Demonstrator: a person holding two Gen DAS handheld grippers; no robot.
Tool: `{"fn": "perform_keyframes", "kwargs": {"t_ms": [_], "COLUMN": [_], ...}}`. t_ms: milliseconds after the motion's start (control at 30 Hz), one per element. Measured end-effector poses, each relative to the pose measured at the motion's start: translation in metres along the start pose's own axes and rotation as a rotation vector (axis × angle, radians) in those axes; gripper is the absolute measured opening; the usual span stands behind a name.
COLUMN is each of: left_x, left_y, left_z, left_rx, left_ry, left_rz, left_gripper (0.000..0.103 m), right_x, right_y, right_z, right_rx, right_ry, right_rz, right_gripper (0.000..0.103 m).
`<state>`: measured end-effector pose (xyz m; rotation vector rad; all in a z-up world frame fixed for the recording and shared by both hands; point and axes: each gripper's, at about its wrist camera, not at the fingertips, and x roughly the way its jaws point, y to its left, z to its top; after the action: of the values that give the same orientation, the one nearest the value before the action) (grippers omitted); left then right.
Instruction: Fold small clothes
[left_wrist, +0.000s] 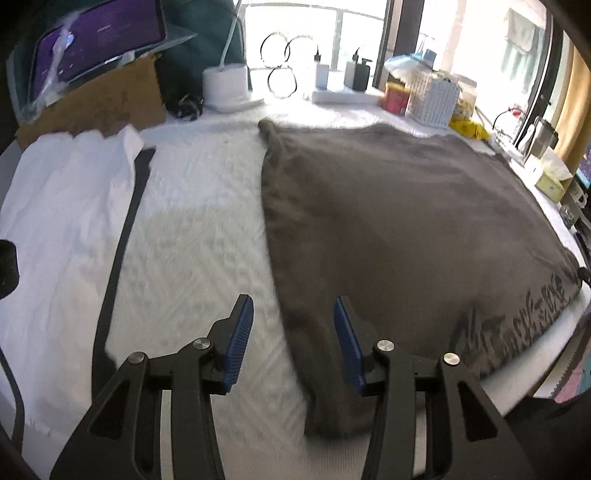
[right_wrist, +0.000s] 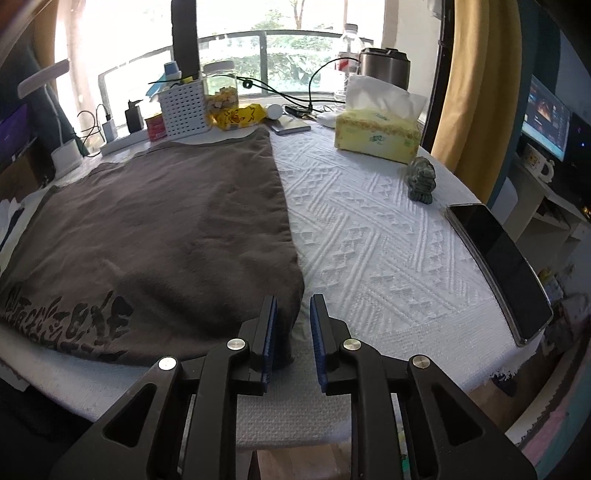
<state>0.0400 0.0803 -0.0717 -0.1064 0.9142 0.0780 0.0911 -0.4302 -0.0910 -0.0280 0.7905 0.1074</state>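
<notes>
White cloth lies far left of brown shirt, well apart. Brown shirt flat on surface, long way running from near edge to window. Left claw released, nothing between pads, over shirt's left edge, near corner just below. Right claw slightly apart, pinching nothing, at shirt's right near corner. Each claw sits by own corner. Next grab probably both near corners, fold away toward window.
</notes>
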Motion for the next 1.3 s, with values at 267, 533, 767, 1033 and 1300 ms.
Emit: {"fn": "perform_keyframes", "kwargs": {"t_ms": [267,533,767,1033,1300], "left_x": [0.027,0.039,0.050,0.061,0.063], "left_y": [0.001,0.006,0.009,0.002,-0.003], "left_z": [0.031,0.045,0.052,0.058,0.066], "left_rx": [-0.015,-0.029,-0.058,-0.047,-0.025], "left_ry": [0.008,0.017,0.026,0.045,0.042], "left_rz": [0.007,0.031,0.037,0.034,0.017], "left_gripper": [0.045,0.045,0.045,0.045,0.045], "right_x": [0.022,0.057,0.095,0.118,0.116], "right_y": [-0.006,0.003,0.012,0.023,0.013], "right_z": [0.028,0.066,0.102,0.110,0.105], "right_rx": [0.011,-0.030,-0.089,-0.135,-0.102], "right_ry": [-0.006,0.013,0.059,0.083,0.068], "right_rz": [-0.002,0.046,0.084,0.103,0.064], "right_gripper": [0.048,0.048,0.048,0.004,0.004]}}
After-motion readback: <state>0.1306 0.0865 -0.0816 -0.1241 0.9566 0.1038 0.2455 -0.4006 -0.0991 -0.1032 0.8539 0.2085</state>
